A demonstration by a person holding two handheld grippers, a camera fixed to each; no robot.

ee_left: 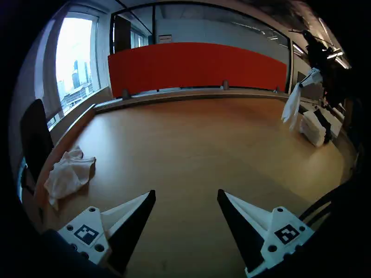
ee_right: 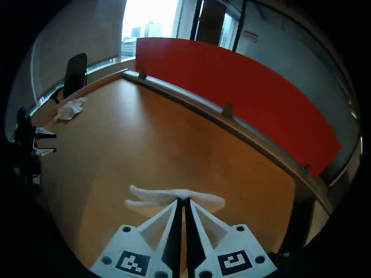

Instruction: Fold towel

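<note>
Left gripper [ee_left: 185,197]: my fingers stand wide apart at the bottom of the left gripper view, holding nothing. I judge it is kept free to catch a hanging corner.
Right gripper [ee_right: 182,200]: my fingers are closed together on the held towel [ee_right: 176,194], pinching its edge at lower centre of the right gripper view.
Why lifted: in the left gripper view the held towel hangs limp at upper right, clear of the surface [ee_left: 185,139], probably so it drapes straight before folding.
Crumpled towel [ee_left: 69,173]: lies at the left edge, well apart, likely next in line.
White stack [ee_left: 313,129]: sits at right, near the hanging cloth; seemingly finished folds.
</note>
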